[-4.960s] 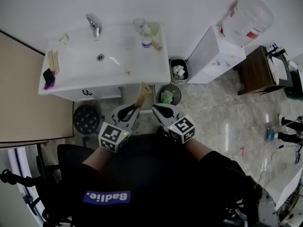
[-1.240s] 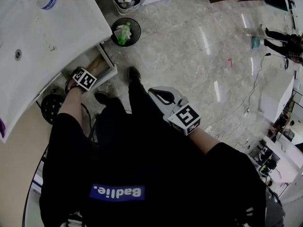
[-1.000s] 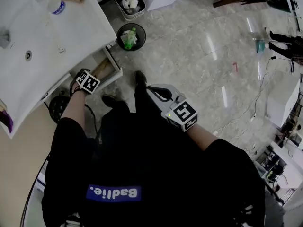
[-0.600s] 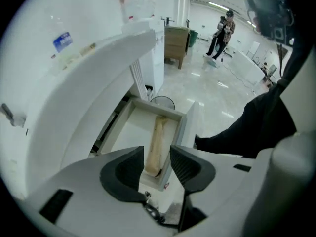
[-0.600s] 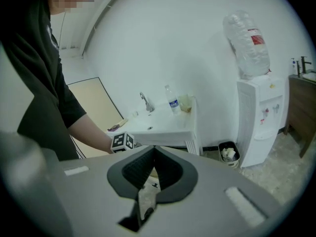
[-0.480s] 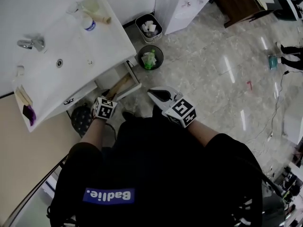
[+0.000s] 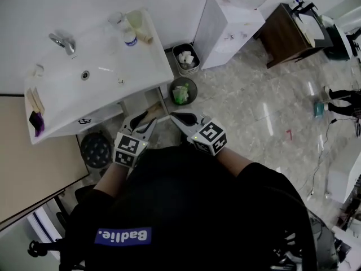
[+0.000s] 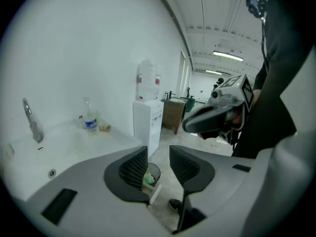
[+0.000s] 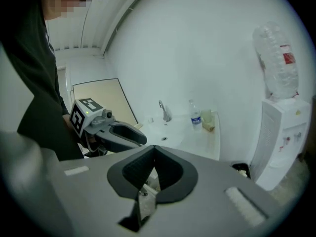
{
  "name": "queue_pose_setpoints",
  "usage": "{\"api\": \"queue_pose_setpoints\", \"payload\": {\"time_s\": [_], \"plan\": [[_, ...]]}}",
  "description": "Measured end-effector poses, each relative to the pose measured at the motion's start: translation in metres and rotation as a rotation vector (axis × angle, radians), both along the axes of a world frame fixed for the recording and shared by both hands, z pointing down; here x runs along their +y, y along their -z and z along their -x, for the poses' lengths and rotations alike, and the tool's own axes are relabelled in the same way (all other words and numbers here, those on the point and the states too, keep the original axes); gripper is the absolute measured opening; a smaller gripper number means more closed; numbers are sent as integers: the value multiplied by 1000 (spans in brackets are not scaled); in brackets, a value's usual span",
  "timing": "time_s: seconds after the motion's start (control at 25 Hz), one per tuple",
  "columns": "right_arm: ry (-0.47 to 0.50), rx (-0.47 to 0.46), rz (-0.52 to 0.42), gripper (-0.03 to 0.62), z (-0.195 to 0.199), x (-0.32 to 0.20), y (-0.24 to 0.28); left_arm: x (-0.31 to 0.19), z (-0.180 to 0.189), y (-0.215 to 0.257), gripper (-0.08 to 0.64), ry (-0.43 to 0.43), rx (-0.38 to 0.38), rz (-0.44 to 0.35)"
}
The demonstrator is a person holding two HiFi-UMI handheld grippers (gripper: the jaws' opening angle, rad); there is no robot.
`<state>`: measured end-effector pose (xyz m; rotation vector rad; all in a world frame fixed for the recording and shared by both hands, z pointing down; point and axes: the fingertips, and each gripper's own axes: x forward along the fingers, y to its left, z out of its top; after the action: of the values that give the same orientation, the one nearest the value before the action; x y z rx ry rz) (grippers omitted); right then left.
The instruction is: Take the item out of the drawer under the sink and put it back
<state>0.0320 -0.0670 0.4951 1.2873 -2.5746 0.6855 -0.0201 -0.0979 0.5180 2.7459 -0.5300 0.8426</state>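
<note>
Containers first. The drawer [image 7: 161,103] under the sink [image 7: 101,78] is pulled open, and the tan item [image 7: 150,112] is lying in it. To the right on the floor, the square bin [image 7: 185,60] has crumpled white paper in it and the round black bin [image 7: 181,91] has something green. A clear bottle [image 7: 130,37] stands at the back of the sink top, not far from the faucet [image 7: 62,40]. The white water dispenser [image 7: 226,21] is past the bins, against the wall.

Compared to half a second ago, my left gripper [image 7: 143,121] has come up. It was down low at the drawer front with only its marker cube showing from the head view, and now both jaws are in plain sight. A second ago it was right at the drawer. The head view has also swung round, so the sink now sits upper left with more wall showing. The right gripper [image 7: 175,117] has hardly budged; it's hanging beside the left one, same as before.

Jaw check: the left one's jaws are spread with nothing between them, and through the gap I just see floor and the round bin. The right one's jaws are pressed together, empty.

The tan item is still in the drawer, just past the left gripper's tips from the head view. It's near them but not between them and not being gripped. I can't tell if a tip is brushing it.
</note>
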Motion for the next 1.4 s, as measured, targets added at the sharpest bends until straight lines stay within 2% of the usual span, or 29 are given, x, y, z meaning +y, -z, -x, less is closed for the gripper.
{"api": "queue_pose_setpoints", "payload": {"time_s": [0.24, 0.44, 0.52, 0.84, 1.4], "plan": [[44, -23, -65, 2, 27, -7, 36, 14, 14, 64, 84, 30, 122, -27], [81, -44, -95, 2, 50, -12, 51, 18, 28, 101, 15, 45, 210, -59], [103, -41, -112, 2, 59, -13, 55, 17, 35, 107, 8, 64, 236, -71], [141, -28, -133, 2, 80, -1, 57, 23, 61, 114, 6, 128, 272, -90], [193, -22, -117, 2, 92, 0, 56, 25, 68, 106, 6, 126, 248, -67]]}}
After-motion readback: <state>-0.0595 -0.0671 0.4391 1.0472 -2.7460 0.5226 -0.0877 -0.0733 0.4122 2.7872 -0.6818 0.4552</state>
